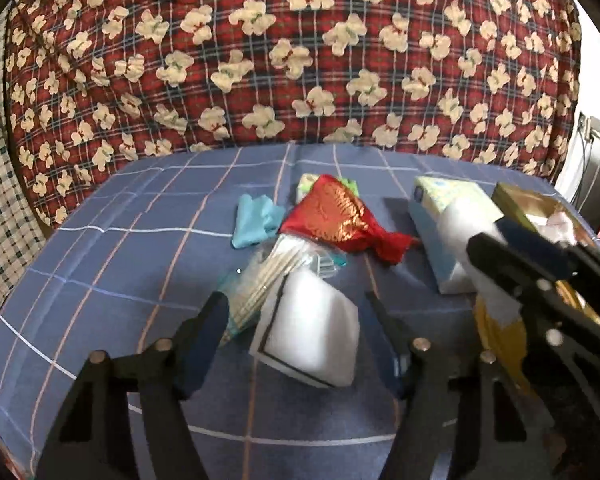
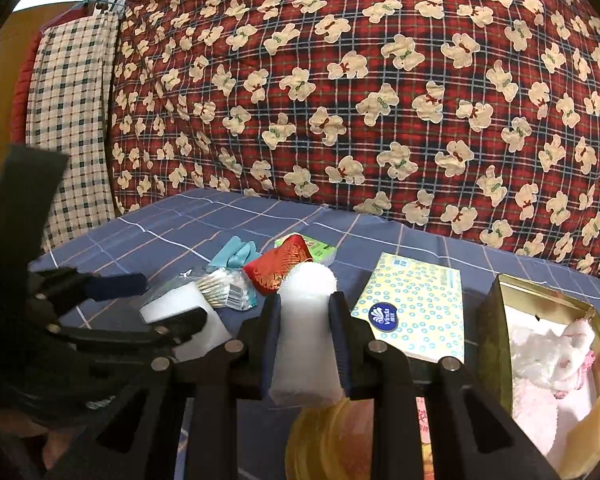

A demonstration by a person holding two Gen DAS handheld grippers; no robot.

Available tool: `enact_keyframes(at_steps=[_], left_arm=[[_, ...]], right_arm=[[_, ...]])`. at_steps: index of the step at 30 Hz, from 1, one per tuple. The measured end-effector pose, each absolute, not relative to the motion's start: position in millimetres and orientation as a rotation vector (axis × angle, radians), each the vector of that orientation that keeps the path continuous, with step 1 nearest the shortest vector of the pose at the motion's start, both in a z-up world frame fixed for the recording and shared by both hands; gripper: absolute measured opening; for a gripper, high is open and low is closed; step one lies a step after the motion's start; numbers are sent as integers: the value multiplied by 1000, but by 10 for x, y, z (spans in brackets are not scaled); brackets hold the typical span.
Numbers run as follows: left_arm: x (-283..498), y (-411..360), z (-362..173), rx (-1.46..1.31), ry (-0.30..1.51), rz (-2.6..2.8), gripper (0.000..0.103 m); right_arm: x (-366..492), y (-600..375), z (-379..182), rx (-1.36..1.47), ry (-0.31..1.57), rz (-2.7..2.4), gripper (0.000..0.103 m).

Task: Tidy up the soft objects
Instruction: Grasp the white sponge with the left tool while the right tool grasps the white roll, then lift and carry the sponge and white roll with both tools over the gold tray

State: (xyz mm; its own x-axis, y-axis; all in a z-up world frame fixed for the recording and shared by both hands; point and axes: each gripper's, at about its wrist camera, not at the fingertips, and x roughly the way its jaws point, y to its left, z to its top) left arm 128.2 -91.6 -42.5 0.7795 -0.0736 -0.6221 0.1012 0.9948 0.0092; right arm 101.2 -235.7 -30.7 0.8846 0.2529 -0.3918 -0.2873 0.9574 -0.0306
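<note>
Sponge block (image 1: 312,328), white, light, squashy: left hand-held gripper (image 1: 300,312) half-open astride it, grip flat sides; right hand-held gripper (image 2: 305,312) clamps white cloth roll (image 2: 306,320)

Left claw (image 1: 296,312): matte black plastic linkage arms, triangular cut-outs, round silver pivot pins at the joints. Fingers (image 1: 204,332) faced with dark navy pads. Right claw (image 2: 305,308): same black build, silver pins, navy pads (image 2: 270,344).
</note>
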Motion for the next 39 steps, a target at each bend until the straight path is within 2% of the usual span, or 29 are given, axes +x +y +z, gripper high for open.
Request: enact_keyframes(at_steps=[2, 6, 39], left_arm=[[1310, -944, -475, 39, 689, -104, 41], [1305, -964, -514, 34, 704, -114, 32], [1115, -994, -266, 26, 452, -49, 30]], right_arm=[[1005, -2371, -305, -83, 388, 286, 27], [978, -2392, -299, -71, 372, 291, 27], [950, -2500, -293, -27, 350, 265, 28]])
